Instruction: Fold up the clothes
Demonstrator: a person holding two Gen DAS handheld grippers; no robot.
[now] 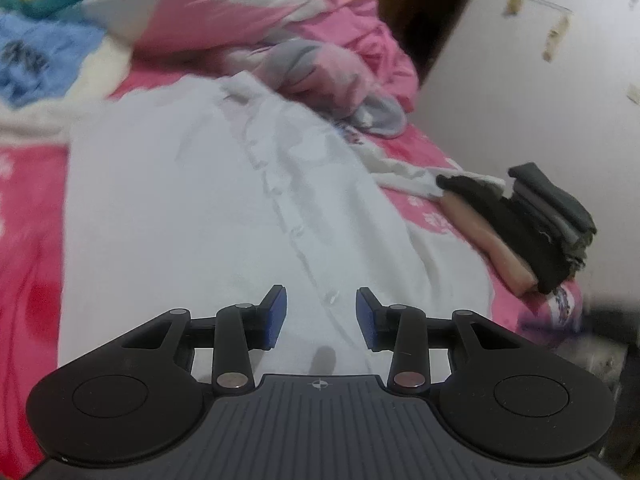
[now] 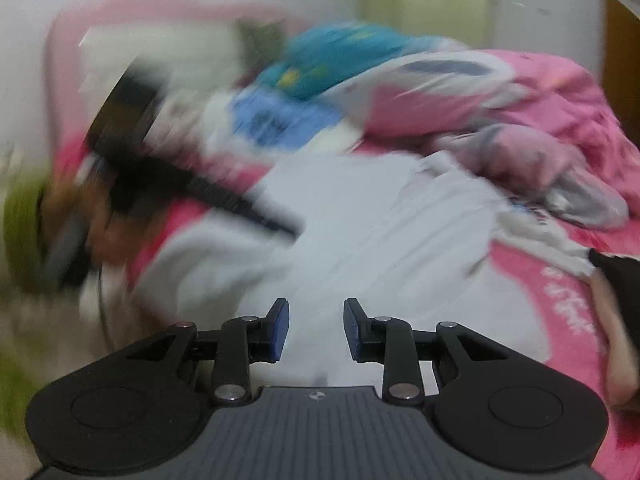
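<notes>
my left tool (image 1: 321, 316) hangs with its pads apart and empty over the white shirt (image 1: 192, 208), which lies spread on the pink bed (image 1: 24, 240), its button placket running from my tool up toward 11 o'clock. my right tool (image 2: 316, 328) is also apart with nothing between its pads, low over the near hem, and its view is badly smeared at 9 o'clock, so i cannot tell what the dark shape there is. to fold well i'd pinch one side edge with each tool at matching height, taking only the shirt's own cloth, and keep clear of the folded dark stack (image 1: 552, 220) at 3 o'clock.
</notes>
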